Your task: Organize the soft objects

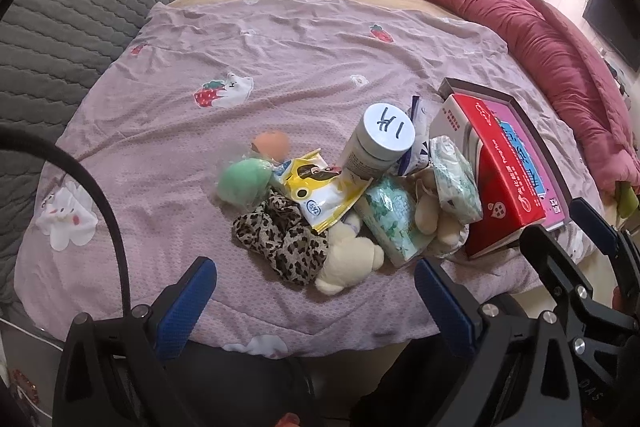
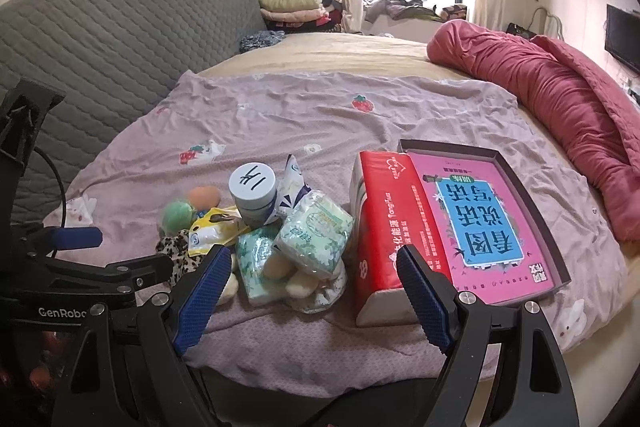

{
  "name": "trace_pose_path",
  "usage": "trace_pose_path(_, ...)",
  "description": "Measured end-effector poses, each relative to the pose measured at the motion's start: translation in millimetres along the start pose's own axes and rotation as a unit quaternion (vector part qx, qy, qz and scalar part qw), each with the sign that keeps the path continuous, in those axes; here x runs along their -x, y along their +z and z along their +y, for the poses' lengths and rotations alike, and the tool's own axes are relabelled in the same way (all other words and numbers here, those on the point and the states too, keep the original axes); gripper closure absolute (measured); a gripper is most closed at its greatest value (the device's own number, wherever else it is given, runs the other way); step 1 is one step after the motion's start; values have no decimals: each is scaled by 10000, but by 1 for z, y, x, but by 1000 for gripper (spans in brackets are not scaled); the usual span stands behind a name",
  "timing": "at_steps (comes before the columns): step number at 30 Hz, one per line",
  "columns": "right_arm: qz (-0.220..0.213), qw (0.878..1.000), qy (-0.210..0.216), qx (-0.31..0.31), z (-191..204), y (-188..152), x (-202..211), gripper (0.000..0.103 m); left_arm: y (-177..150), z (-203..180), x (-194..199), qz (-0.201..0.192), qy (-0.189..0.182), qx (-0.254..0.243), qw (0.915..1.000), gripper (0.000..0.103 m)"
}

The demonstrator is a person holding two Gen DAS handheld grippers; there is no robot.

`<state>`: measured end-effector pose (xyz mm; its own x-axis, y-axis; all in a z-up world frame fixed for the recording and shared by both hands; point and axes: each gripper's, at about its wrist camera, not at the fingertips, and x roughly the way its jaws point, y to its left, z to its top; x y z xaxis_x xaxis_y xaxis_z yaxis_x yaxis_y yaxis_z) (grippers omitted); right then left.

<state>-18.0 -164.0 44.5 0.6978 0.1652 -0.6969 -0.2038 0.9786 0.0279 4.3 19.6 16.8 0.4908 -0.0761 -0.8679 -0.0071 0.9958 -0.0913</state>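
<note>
Both tools hang spread and empty over the bed's near edge: left tool, right tool. Just beyond, a leopard scrunchie, plush toy and tissue packs lie heaped, a red tissue box beside them, a pink blanket farther back.
</note>
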Motion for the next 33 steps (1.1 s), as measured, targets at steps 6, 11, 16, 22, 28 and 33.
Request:
trace_pose_path(6,10,10000,-3,29,1,0,-1,18,0,0,1,-14,39,-18,10000,3)
trace_pose_path(11,-6,10000,-28,74,2,2,-1,18,3,0,2,-17,24,-27,10000,3)
trace_pose_path(16,14,9999,-30,115,4,4,-1,18,8,-2,3,-10,37,-68,10000,3)
trace_pose_path(22,5,9999,-44,159,4,8,0,18,11,-1,5,-26,55,-76,10000,3)
trace_pose_path(28,20,9999,-43,139,2,9,-1,18,12,0,5,-22,42,-54,10000,3)
trace_pose_path(33,35,9999,-43,120,1,8,-2,18,12,2,4,12,42,-39,10000,3)
